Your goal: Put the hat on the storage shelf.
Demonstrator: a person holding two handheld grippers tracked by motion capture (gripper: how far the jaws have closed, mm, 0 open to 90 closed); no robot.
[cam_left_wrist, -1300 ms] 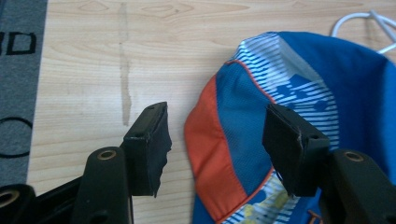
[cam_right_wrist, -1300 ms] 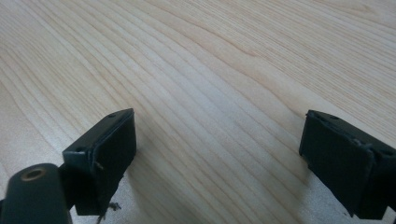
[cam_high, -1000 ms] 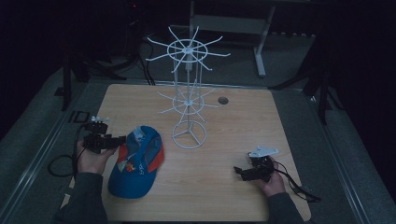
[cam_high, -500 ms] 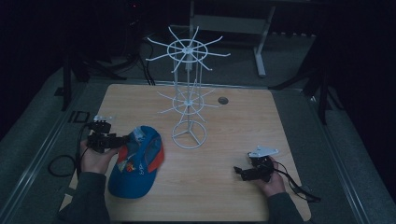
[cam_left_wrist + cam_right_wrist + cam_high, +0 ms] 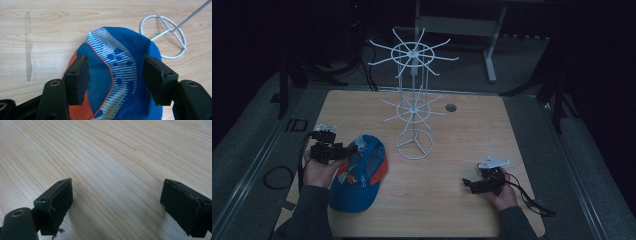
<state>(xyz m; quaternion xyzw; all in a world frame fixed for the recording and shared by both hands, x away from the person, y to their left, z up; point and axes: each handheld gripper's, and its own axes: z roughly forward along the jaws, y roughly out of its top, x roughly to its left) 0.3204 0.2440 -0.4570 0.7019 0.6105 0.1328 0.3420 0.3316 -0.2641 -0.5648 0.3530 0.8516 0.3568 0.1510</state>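
Observation:
A blue cap (image 5: 358, 176) with white stripes and an orange side lies on the wooden table (image 5: 492, 125) at the front left. My left gripper (image 5: 348, 148) is at the cap's left edge, open. In the left gripper view the cap (image 5: 120, 55) lies under and between the spread jaws of the left gripper (image 5: 116, 75); I cannot tell if they touch it. A white wire display rack (image 5: 413, 97) stands mid-table on a ring base (image 5: 172, 35) just beyond the cap. My right gripper (image 5: 468, 184) rests low at the front right, open over bare wood (image 5: 117, 200).
A small round hole (image 5: 450, 107) sits in the tabletop behind the rack. Cables trail from both grippers off the table's sides. Dark floor and furniture legs surround the table.
My left gripper has edged right, over the cap's edge. The right gripper and the rack have stayed put.

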